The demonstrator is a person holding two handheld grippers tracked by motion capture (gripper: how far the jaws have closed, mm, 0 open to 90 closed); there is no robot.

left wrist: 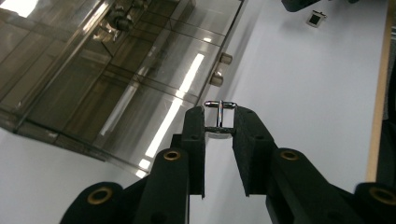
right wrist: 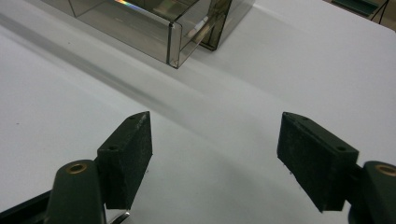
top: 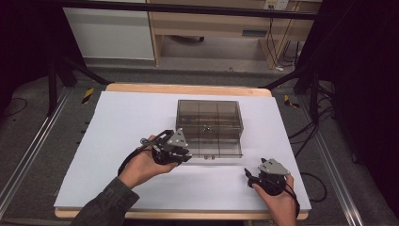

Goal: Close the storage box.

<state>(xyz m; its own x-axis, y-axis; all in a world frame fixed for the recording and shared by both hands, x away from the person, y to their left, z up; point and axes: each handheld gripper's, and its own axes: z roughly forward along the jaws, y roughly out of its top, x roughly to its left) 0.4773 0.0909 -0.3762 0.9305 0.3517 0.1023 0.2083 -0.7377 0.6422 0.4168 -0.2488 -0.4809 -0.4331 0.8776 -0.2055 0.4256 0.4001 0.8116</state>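
So the left gripper pinches a little metal cufflink just beside the clear compartment box, probably to drop it in, while the right gripper rests open and empty on the table

This looks like a lab set up for filming hand work. A wooden bench is covered with a plain white sheet. Black curtains hang at nine and three o'clock. A black metal frame stands around the bench. Cables trail over the grey floor. At twelve o'clock stands a light wooden desk with wires.
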